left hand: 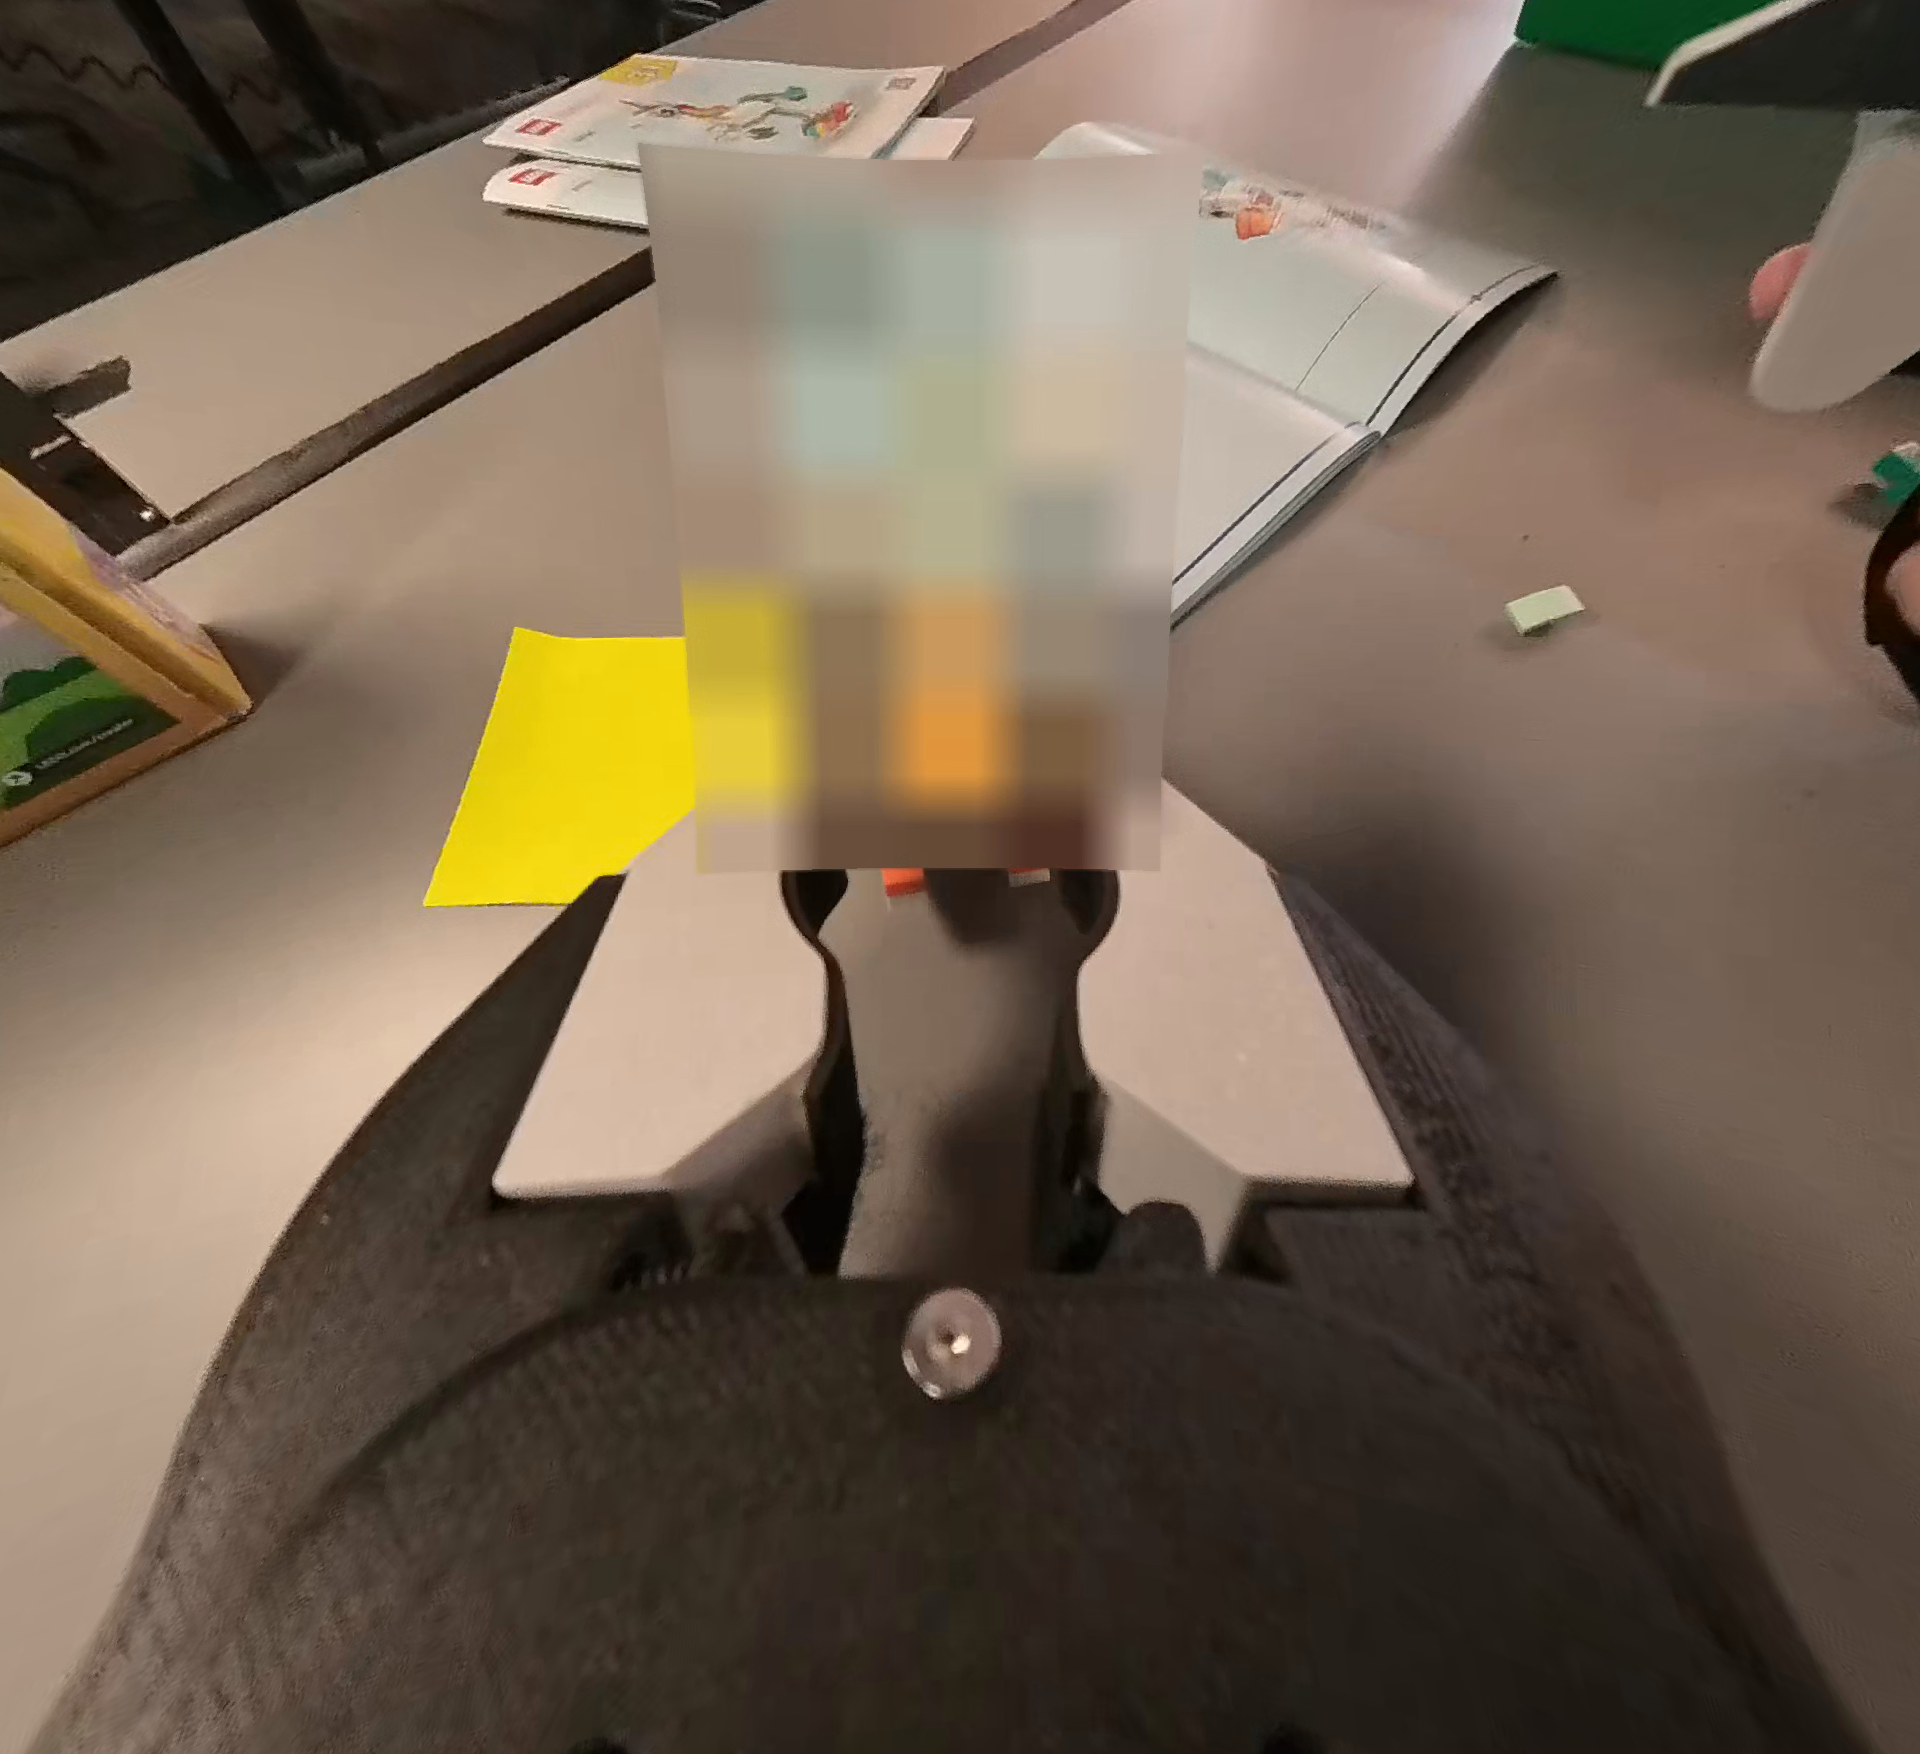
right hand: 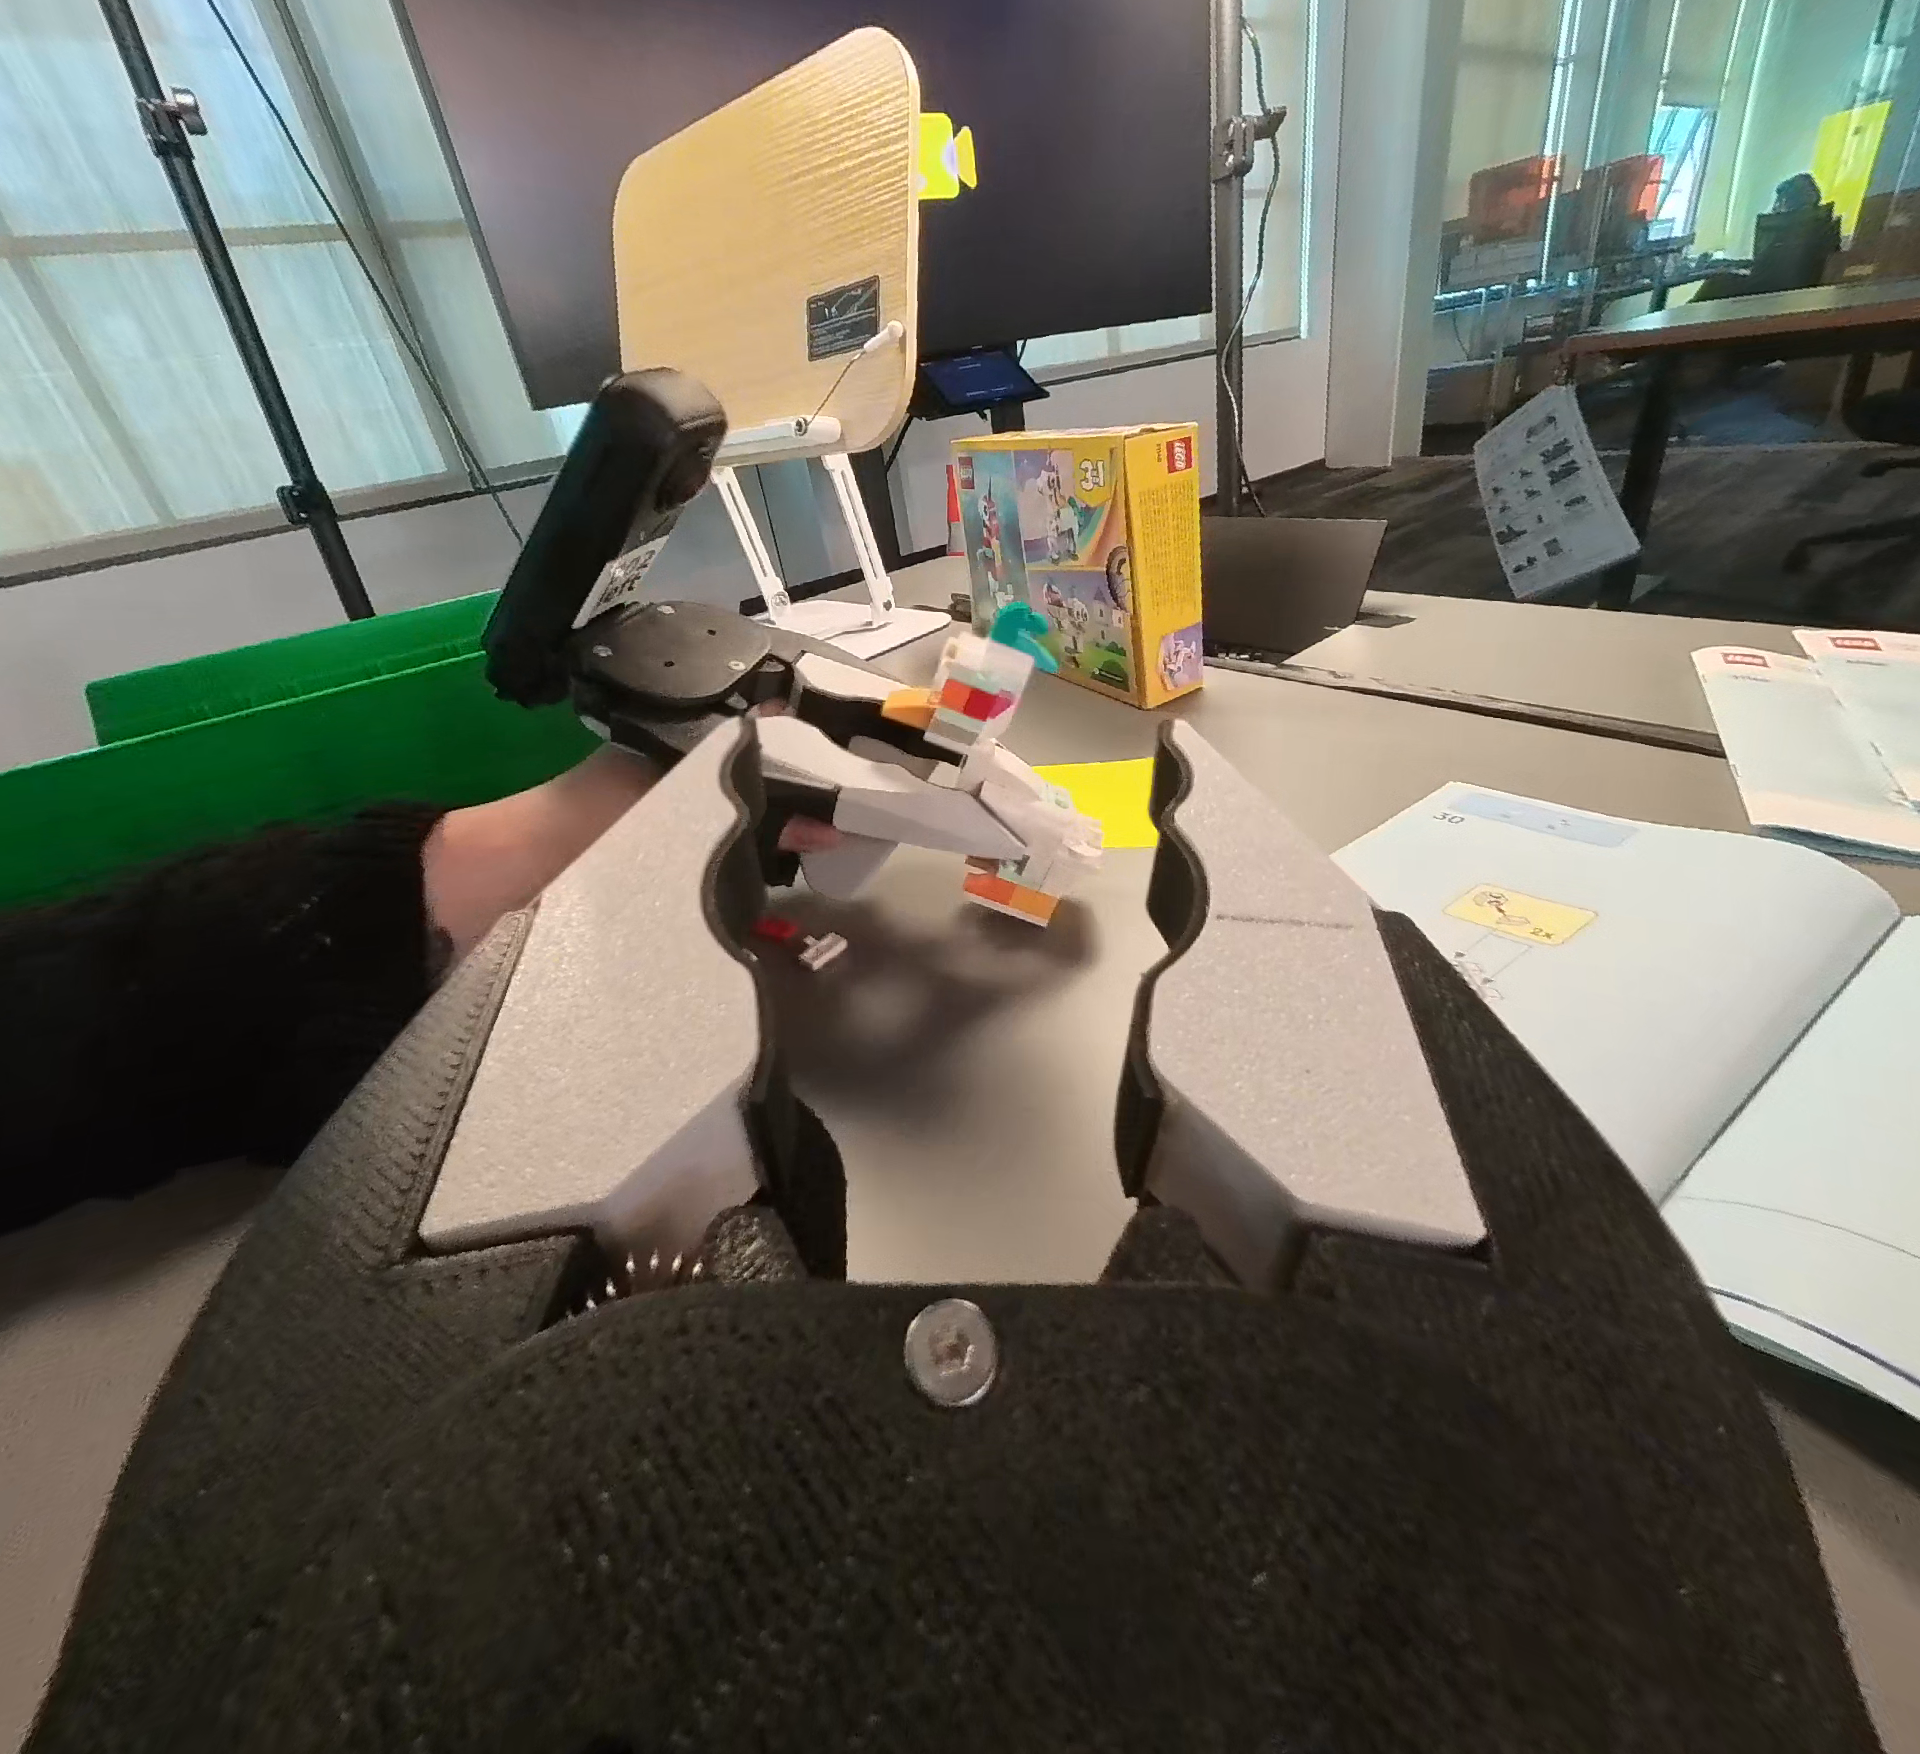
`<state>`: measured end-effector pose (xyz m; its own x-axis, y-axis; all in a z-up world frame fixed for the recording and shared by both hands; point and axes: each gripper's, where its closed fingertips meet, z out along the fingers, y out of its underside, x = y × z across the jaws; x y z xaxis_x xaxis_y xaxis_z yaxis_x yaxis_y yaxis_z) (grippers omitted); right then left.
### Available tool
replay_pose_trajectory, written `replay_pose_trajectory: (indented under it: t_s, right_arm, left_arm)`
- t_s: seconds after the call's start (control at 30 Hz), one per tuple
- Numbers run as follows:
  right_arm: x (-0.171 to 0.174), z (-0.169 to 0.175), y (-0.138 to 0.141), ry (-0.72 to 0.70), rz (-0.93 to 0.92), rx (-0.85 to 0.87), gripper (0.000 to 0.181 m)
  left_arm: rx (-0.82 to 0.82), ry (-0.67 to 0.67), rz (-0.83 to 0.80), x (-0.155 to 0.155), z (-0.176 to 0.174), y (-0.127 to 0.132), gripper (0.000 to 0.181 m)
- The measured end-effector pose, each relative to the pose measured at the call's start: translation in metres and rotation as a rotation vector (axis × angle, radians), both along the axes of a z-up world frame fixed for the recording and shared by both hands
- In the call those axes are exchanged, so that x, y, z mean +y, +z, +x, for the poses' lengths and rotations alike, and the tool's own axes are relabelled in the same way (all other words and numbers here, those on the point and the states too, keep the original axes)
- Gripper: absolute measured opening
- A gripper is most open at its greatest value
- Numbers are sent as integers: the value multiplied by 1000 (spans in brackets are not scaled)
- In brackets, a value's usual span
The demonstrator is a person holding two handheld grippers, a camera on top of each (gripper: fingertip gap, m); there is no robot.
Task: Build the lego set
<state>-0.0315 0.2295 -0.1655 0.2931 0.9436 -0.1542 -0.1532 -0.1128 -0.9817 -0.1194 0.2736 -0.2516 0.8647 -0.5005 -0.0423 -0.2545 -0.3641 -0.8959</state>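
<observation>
My left gripper [right hand: 987,805] is shut on a white lego model [right hand: 997,748] with orange feet and a teal top piece, and holds it just above the grey table [right hand: 935,1133]. In the left wrist view a mosaic patch hides most of the model; only an orange bit [left hand: 902,878] shows between the fingers [left hand: 717,1029]. My right gripper [right hand: 956,759] is open and empty, its jaws wide apart, a little in front of the model. A small red piece [right hand: 774,927] and a white piece [right hand: 823,951] lie on the table under the model.
An open instruction booklet [right hand: 1662,977] lies to the right, with more booklets [right hand: 1818,717] behind it. A yellow sheet [left hand: 571,769], the lego box [right hand: 1091,561], a green box [right hand: 312,738] and a wooden stand [right hand: 769,250] ring the work area. A pale green piece [left hand: 1545,609] lies loose. My right fingertips sit around 12 centimetres from my left ones.
</observation>
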Motion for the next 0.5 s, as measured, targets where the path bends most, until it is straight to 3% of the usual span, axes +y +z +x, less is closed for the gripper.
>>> replay_pose_trajectory:
  t_s: [0.13,0.27,0.37,0.5]
  right_arm:
    - [3,1,-1,0,-14,-1,74]
    - [5,2,-2,10,-36,1,74]
    - [7,3,-2,9,-52,5,74]
    - [14,9,0,-20,-35,4,74]
  left_arm:
    - [163,20,-110,-10,-14,-26,35]
    - [237,19,-76,-12,-15,-27,36]
    - [226,28,-81,-12,-15,-27,37]
    - [128,45,-90,-14,-15,-21,60]
